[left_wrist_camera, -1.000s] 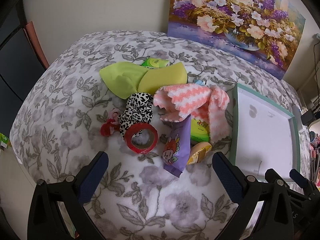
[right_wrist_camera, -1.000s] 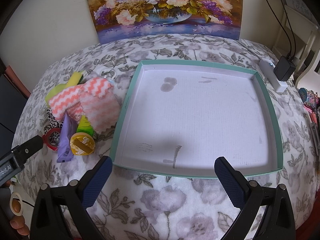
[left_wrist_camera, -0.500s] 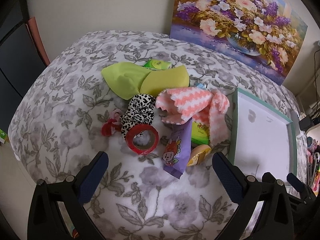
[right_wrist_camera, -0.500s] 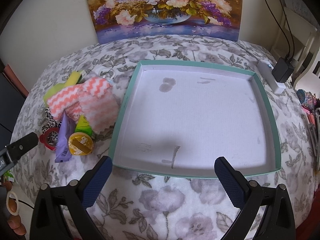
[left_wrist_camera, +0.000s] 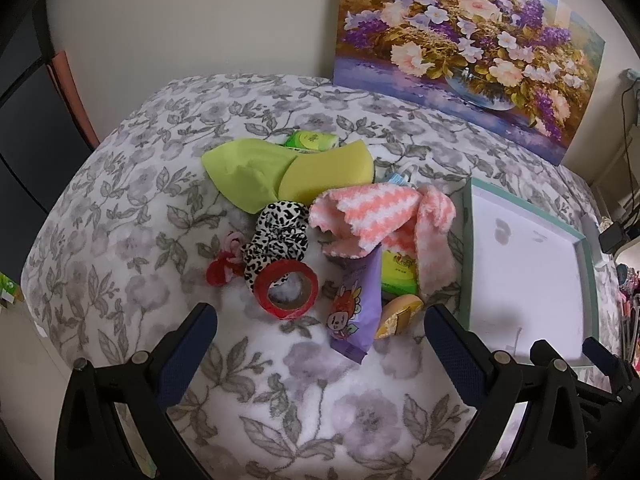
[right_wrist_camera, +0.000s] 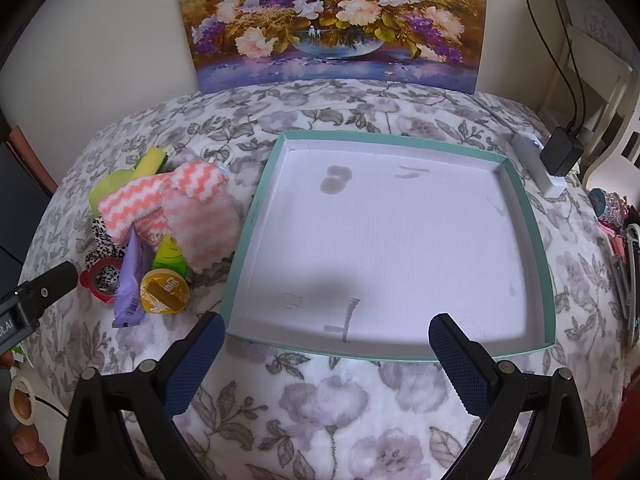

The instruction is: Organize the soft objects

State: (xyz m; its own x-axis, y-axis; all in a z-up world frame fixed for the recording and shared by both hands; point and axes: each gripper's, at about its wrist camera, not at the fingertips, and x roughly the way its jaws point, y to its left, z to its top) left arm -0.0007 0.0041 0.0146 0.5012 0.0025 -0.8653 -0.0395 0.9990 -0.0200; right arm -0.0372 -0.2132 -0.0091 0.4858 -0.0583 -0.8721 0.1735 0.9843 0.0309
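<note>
Right wrist: yellow round pack (right_wrist_camera: pixel 164 289) lettering illegible; both tongs spread.

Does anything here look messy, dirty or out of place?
Yes. The white tray with the teal rim holds nothing, but its floor has grey smudges and stains. Beside it, everything sits in a jumbled pile: a pink striped cloth is draped over packets, next to a red tape roll.
</note>
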